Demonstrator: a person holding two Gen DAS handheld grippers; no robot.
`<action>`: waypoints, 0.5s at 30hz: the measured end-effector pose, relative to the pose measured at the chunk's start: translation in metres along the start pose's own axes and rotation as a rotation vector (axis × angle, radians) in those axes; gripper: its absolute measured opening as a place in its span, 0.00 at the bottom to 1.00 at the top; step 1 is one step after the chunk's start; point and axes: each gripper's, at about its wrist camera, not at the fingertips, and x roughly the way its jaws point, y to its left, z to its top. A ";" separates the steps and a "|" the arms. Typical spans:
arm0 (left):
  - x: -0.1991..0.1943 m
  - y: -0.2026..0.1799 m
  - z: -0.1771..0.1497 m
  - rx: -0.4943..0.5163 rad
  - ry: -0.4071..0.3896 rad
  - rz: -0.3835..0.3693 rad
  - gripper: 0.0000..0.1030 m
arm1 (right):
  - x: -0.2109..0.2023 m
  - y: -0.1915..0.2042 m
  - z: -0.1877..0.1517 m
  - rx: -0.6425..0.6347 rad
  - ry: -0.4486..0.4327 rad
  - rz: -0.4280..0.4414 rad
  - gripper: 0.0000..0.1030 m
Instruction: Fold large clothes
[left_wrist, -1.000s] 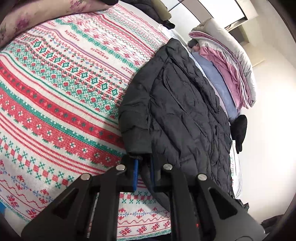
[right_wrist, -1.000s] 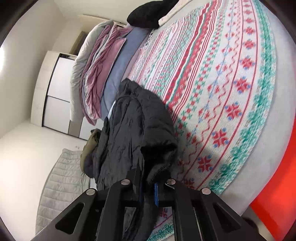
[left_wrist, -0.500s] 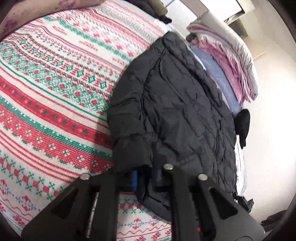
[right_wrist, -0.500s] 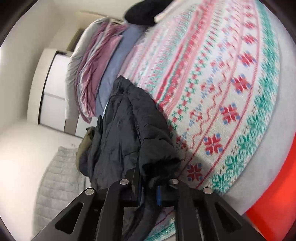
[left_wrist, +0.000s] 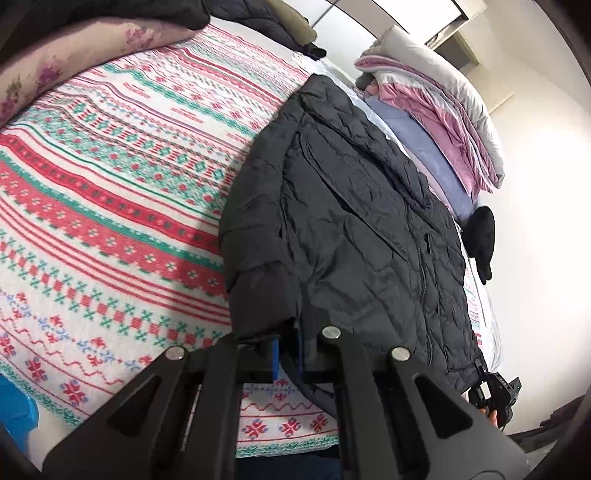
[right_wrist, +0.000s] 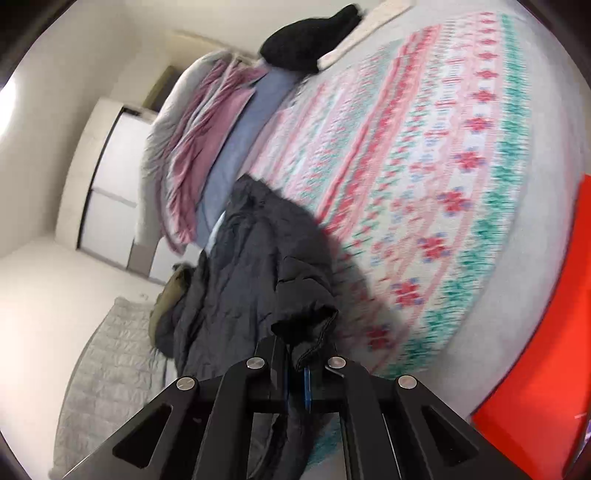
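Left-wrist view: left tongs (left_wrist: 287, 356) pinch a cuff of the dark quilted puffer jacket (left_wrist: 354, 225) lying on the red-and-green patterned bedspread (left_wrist: 110, 206); right tongs (right_wrist: 296, 373), blurred, apparently clamp another edge, likely readying a fold.

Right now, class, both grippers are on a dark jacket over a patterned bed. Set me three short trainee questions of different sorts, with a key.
1. True or false: the left gripper is shut on the black puffer jacket.
2. Multiple choice: in the right wrist view, the right gripper pinches A) a pillow, B) the jacket's cuff, C) the patterned blanket.
3. Fill in: the folded bedding beyond the jacket is pink, grey and ____.

Key: 1 true; 2 B; 3 blue.
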 end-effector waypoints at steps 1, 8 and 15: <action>-0.006 -0.001 0.000 -0.003 -0.019 0.001 0.08 | 0.004 0.005 0.001 -0.010 0.017 0.019 0.04; -0.041 0.005 -0.003 -0.018 -0.092 0.039 0.07 | 0.027 0.036 0.003 -0.029 0.088 0.121 0.04; -0.061 0.016 -0.004 -0.100 -0.089 -0.039 0.07 | 0.009 0.047 -0.007 0.026 0.105 0.243 0.04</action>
